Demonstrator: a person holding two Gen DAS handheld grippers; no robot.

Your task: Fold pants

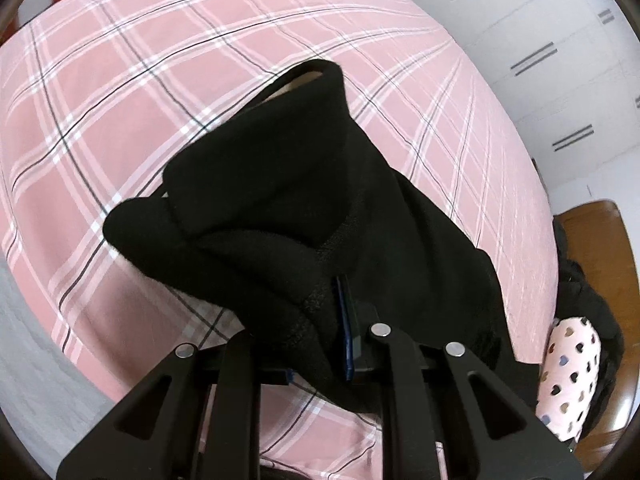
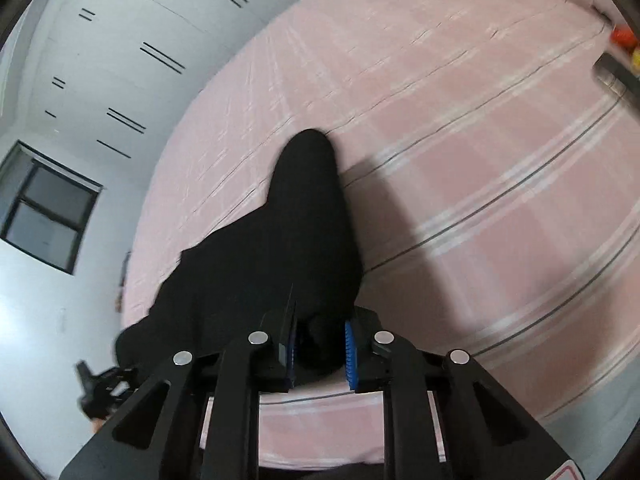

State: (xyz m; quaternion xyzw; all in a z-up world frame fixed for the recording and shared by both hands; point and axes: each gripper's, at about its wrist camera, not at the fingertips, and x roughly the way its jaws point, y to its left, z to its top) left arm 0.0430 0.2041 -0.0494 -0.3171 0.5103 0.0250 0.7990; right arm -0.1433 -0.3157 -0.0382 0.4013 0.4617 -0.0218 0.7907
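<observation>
While we are holding the black fleece pants (image 1: 280, 208) above the bed with the pink plaid sheet (image 1: 120, 120), both grippers are pinching the fabric. Our left gripper (image 1: 320, 340) is closing tightly on a thick bunched fold of the pants, which is covering most of its left finger, while the blue-edged pad (image 1: 347, 336) of the other finger is showing against the cloth. From there the garment is draping forward and down toward the sheet, with one open end (image 1: 308, 76) pointing away from us. Our right gripper (image 2: 320, 348) is clamping another bunch of the pants (image 2: 296, 240) between its blue ridged pads (image 2: 350, 354), jaws drawn close with cloth filling the gap. In the right wrist view the fabric is trailing forward to a rounded tip (image 2: 310, 144) near the sheet (image 2: 460, 140), and the picture is blurred. A white wardrobe wall (image 2: 120, 60) is standing beside the bed, and a heart-patterned pillow (image 1: 568, 372) is lying at the bed's edge.
</observation>
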